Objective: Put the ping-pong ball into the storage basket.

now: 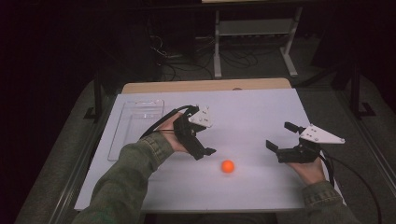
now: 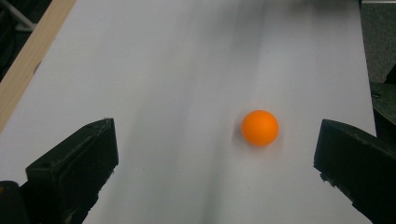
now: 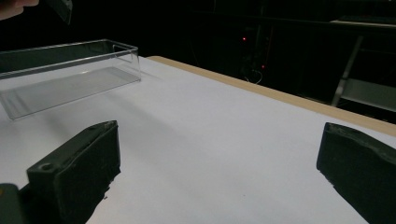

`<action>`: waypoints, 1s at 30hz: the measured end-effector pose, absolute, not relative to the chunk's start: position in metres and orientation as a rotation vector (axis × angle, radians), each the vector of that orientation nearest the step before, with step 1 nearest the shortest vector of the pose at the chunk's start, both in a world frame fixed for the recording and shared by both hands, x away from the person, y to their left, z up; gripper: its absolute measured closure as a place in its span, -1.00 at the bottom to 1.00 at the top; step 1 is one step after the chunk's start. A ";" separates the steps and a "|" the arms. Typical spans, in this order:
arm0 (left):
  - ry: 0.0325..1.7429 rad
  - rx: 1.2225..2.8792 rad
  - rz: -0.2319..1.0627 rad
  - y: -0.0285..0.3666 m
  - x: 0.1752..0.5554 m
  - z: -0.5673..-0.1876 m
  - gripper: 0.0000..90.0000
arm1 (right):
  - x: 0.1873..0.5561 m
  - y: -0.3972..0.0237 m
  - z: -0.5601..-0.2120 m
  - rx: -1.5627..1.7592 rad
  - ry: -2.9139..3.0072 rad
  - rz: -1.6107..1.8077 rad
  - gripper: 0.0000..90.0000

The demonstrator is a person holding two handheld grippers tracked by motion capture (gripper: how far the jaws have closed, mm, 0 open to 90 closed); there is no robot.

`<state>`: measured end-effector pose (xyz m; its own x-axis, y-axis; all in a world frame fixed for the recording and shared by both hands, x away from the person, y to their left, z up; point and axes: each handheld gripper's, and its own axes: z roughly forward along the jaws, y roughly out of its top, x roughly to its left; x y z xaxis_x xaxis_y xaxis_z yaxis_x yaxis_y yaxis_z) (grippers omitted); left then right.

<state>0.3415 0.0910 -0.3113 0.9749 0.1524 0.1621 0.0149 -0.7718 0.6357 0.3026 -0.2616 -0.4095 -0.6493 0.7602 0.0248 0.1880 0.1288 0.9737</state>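
Note:
An orange ball (image 1: 227,166) rests on the white board (image 1: 252,107), near its front middle. My left gripper (image 1: 205,143) hovers just up and left of the ball, aimed down at it, jaws wide apart. In the left gripper view the ball (image 2: 260,128) lies ahead of the open gripper (image 2: 217,140), nearer the right-hand jaw and touching neither. My right gripper (image 1: 279,135) is held over the board's right side, open and holding nothing, pointing left across the table. In its own view the right gripper (image 3: 219,144) faces bare white board.
A clear plastic tray (image 1: 135,126) lies along the board's left edge, also seen as the clear tray (image 3: 70,70) at far left. The table's wooden edge (image 1: 205,85) runs along the back. Cables trail from both grippers. Dark floor and a desk frame (image 1: 254,28) lie beyond.

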 end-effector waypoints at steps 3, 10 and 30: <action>0.111 2.447 0.263 0.088 0.342 -0.313 -1.00 | 0.303 -0.262 -0.409 0.909 1.926 1.548 -1.00; 0.090 2.466 0.253 0.083 0.342 -0.316 -1.00 | 0.303 -0.262 -0.410 0.906 1.926 1.549 -1.00; 0.026 2.518 0.214 0.064 0.341 -0.331 -1.00 | 0.302 -0.264 -0.409 0.907 1.921 1.552 -1.00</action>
